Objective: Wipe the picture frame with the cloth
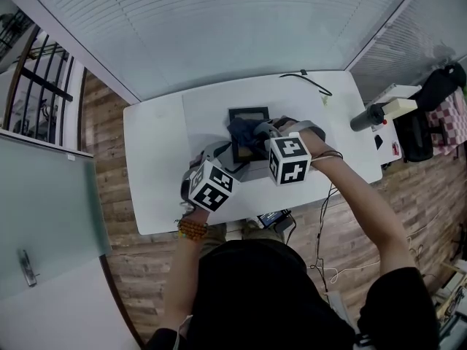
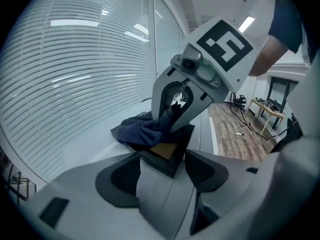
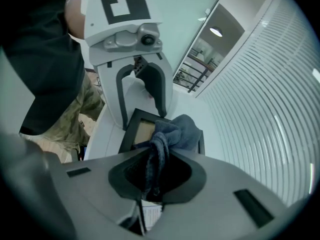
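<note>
A black picture frame (image 1: 248, 112) with a tan inside lies flat in the middle of the white table (image 1: 153, 166). A dark blue cloth (image 1: 243, 130) is bunched on top of it. My right gripper (image 1: 266, 131) comes in from the right and is shut on the cloth (image 3: 175, 129); a fold is pinched between its jaws. The rest of the cloth drapes over the frame (image 3: 142, 131). My left gripper (image 1: 228, 155) stands at the frame's near left corner. In the left gripper view that corner of the frame (image 2: 170, 156) sits between the jaws and touches both pads.
A black cable (image 1: 310, 79) lies at the table's back edge. A grey cylindrical device (image 1: 368, 117) rests at the right edge. White blinds run behind the table; wooden floor surrounds it. Dark bags (image 1: 430, 115) stand off to the right.
</note>
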`<move>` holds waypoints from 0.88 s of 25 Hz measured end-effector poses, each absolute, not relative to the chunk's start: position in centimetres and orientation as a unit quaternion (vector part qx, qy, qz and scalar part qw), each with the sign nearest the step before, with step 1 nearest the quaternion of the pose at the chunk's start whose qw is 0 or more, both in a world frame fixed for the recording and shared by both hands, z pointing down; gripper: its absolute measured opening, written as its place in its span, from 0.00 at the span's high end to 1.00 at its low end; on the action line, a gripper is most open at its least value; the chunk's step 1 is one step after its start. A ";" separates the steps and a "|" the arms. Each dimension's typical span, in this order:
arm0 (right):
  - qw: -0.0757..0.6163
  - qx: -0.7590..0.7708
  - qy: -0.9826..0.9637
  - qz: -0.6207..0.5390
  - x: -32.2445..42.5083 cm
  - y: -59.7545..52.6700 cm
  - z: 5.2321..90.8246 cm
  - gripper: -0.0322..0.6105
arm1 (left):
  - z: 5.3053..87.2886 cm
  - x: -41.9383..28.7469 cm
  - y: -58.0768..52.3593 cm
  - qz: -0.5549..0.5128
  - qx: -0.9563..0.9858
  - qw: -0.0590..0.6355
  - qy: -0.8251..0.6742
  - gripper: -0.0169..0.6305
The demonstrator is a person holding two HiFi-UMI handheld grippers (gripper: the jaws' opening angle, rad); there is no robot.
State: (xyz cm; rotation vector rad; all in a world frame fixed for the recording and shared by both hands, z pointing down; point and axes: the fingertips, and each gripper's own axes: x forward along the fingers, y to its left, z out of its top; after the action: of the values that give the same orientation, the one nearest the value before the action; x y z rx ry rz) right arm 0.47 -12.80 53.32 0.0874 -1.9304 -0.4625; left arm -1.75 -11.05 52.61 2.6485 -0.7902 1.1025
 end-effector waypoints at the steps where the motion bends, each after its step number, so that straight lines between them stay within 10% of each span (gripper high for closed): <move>1: 0.550 0.027 -0.812 -0.197 0.5 -12.2 53.4 0.90 | 52.6 -1.7 -11.0 0.369 0.887 0.083 -0.264 0.53; 12: 0.428 -0.102 -0.897 -0.025 0.9 -10.2 50.4 0.90 | 52.6 -1.9 -11.2 0.369 0.888 0.084 -0.263 0.54; 22: 0.500 0.099 -0.821 -0.258 4.2 -20.7 48.9 0.89 | 52.6 -1.9 -11.2 0.366 0.888 0.076 -0.266 0.54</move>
State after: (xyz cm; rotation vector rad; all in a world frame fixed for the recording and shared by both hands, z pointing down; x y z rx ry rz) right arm 4.16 -20.70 48.85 0.2406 -1.9862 -0.6231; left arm -1.92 -11.16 52.59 2.6643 -0.7989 1.0978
